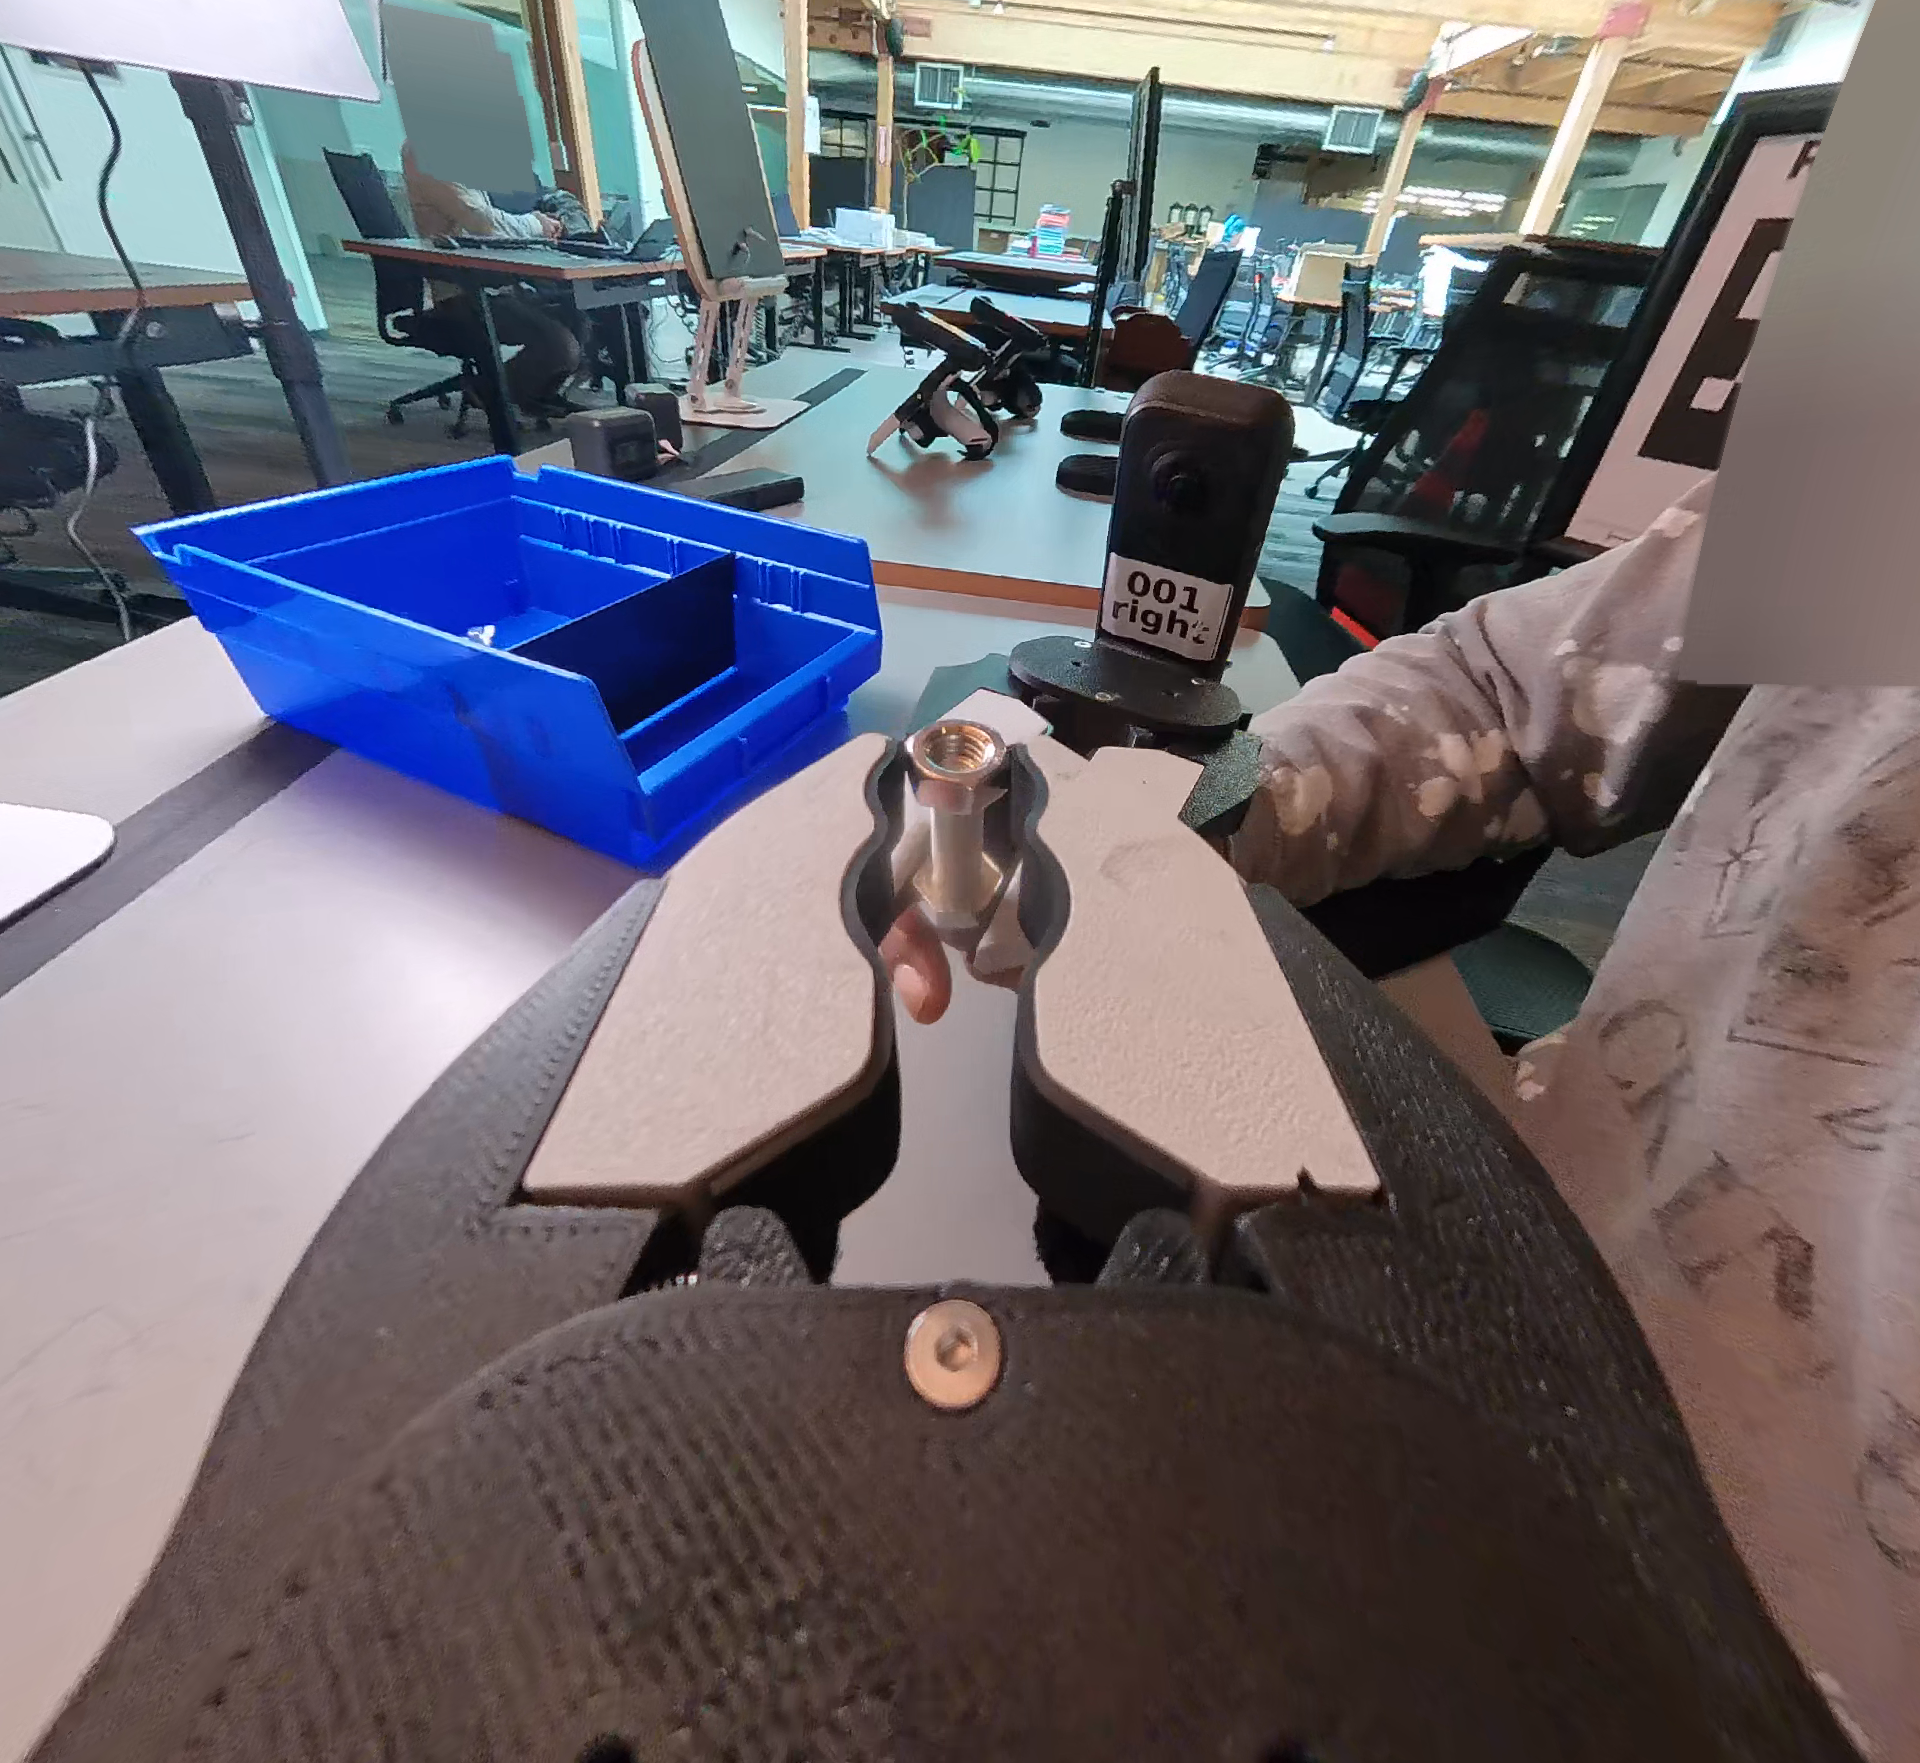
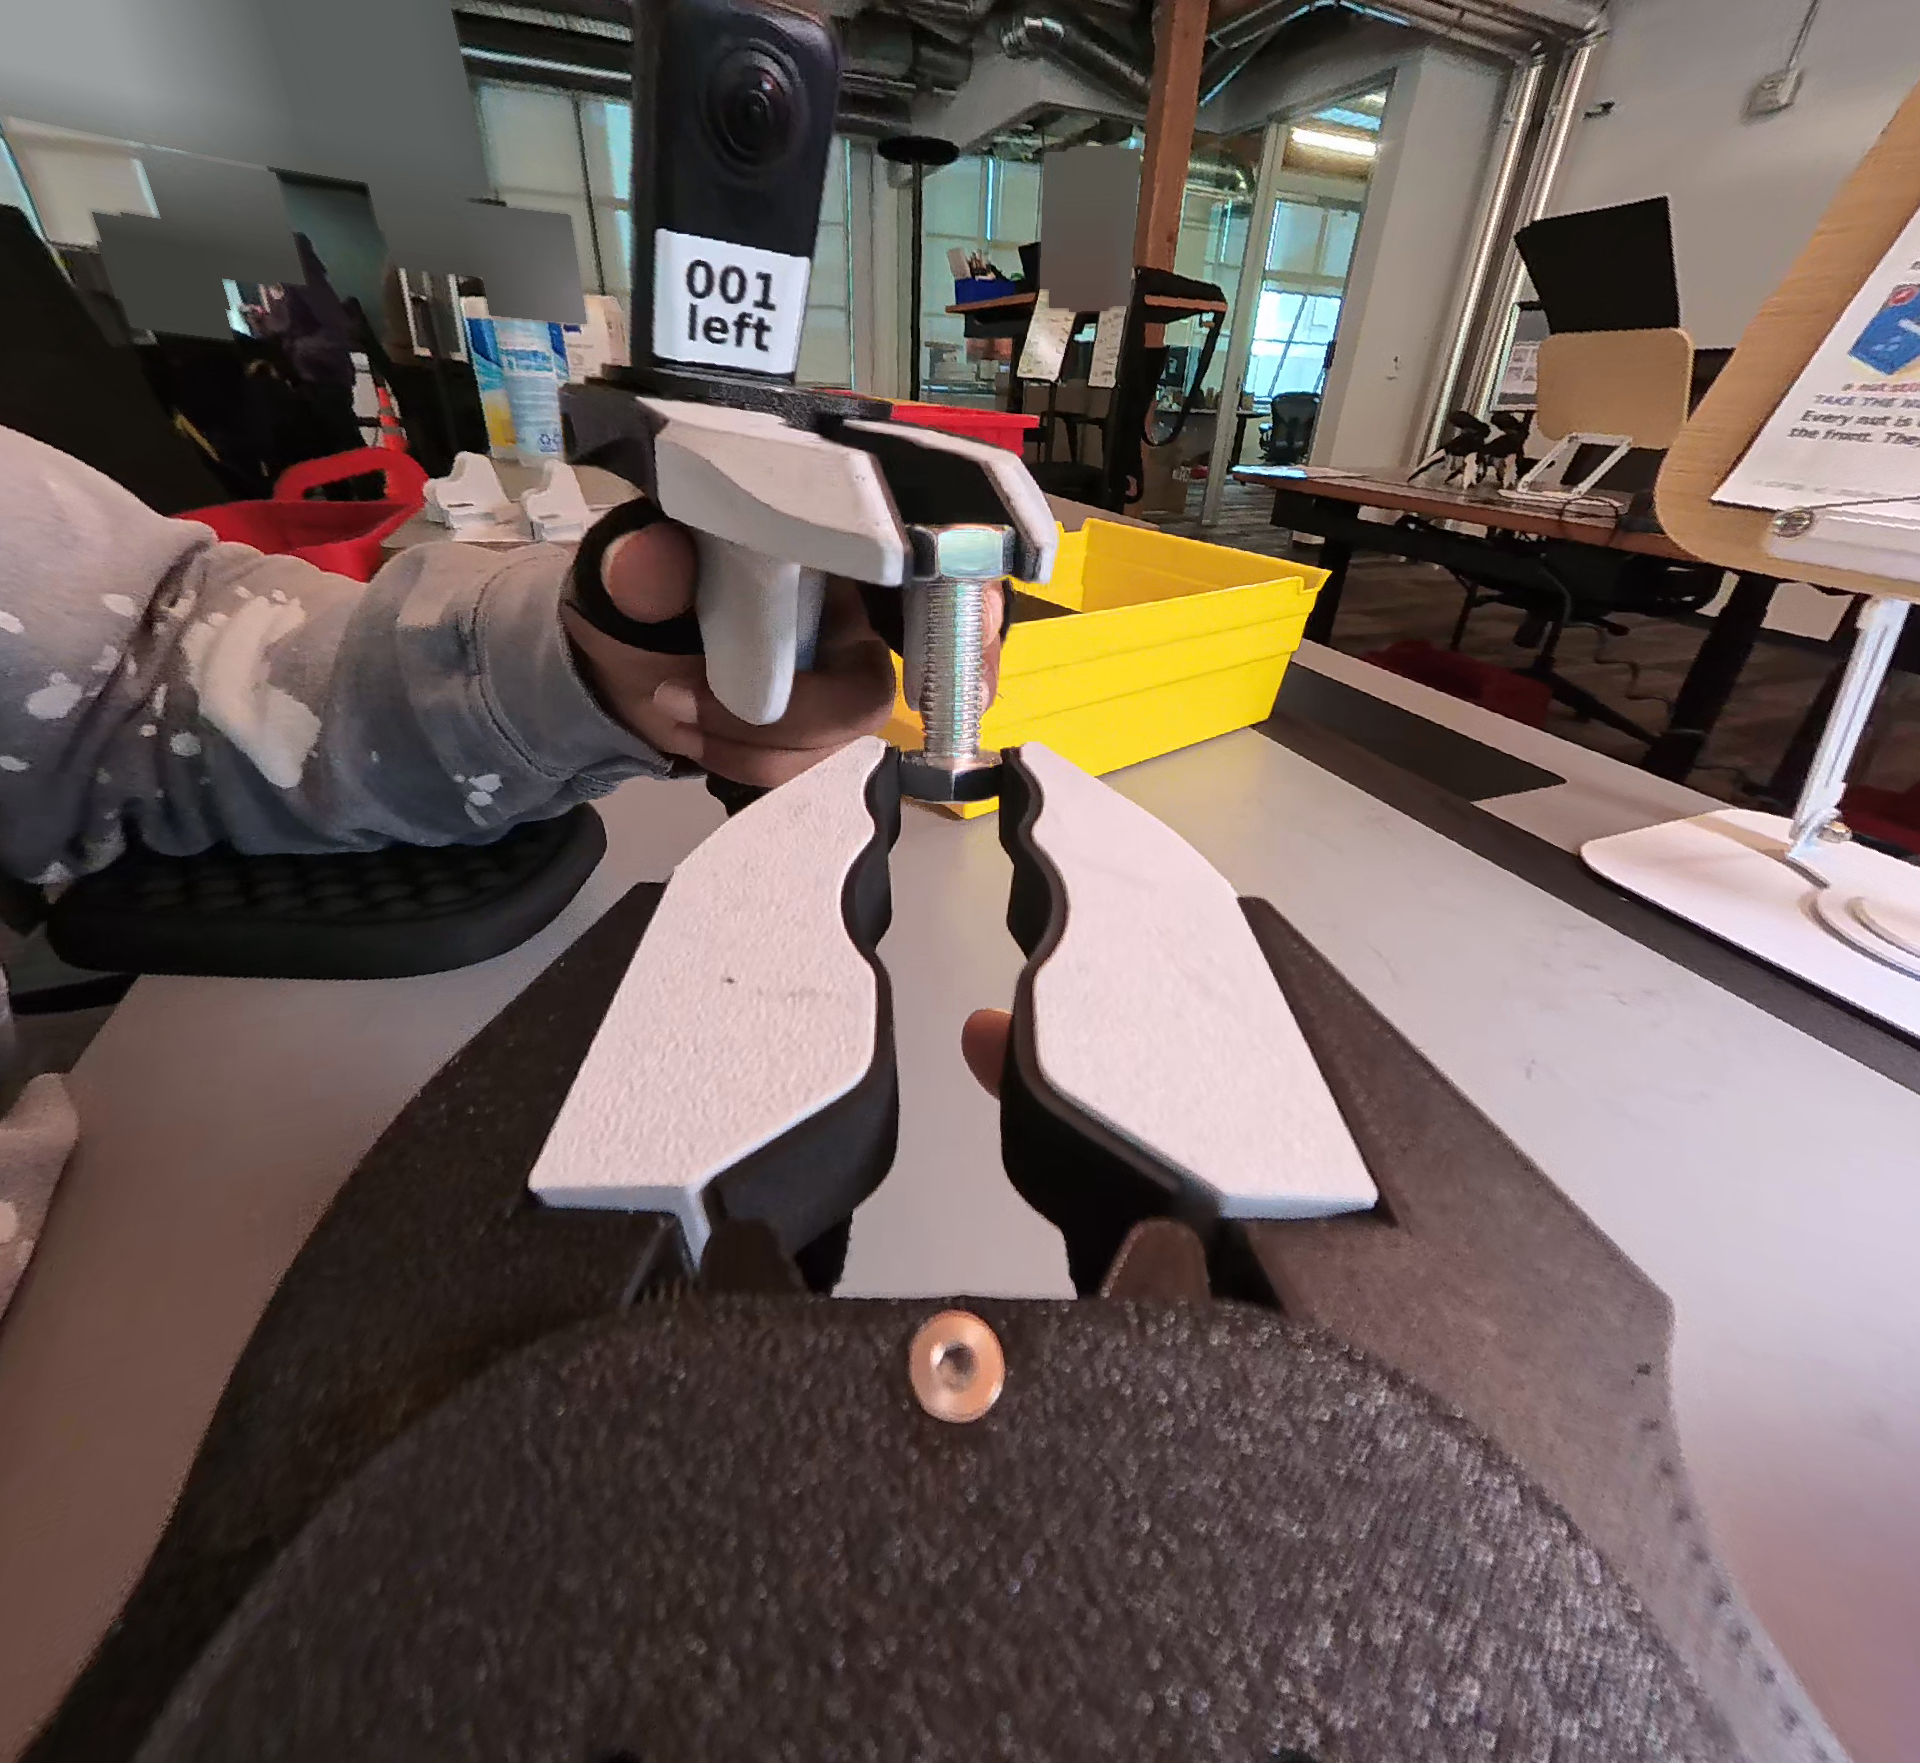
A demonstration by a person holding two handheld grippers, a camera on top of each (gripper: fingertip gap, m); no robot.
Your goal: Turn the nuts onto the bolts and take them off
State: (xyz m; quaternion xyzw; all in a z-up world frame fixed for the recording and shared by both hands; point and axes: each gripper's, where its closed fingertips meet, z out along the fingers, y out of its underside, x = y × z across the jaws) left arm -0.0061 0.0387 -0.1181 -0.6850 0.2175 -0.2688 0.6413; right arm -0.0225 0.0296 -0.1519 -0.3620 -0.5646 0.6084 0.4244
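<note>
A blue bin (image 1: 520,633) with a dark divider sits on the grey bench (image 1: 208,1038) at the far left, something small and shiny lying in its back compartment. Just right of it, the left tongs (image 1: 951,783) are closed narrowly on the hex head of a silver bolt (image 2: 958,664), so the bolt hangs straight down, threads bare. At its lower end a silver nut (image 2: 948,775) is on the thread, and the right tongs (image 2: 948,783) pinch that nut from both sides, held in the air above the bench. In the left wrist view the nut (image 1: 952,752) faces the camera end-on, with a fingertip showing through the gap below it. A speckled grey sleeve (image 1: 1455,737) reaches in from the right. Behind the bolt, near the far edge of the bench, stands a yellow bin (image 2: 1143,664), and farther right a white stand (image 2: 1766,872) carries a printed sheet.
</note>
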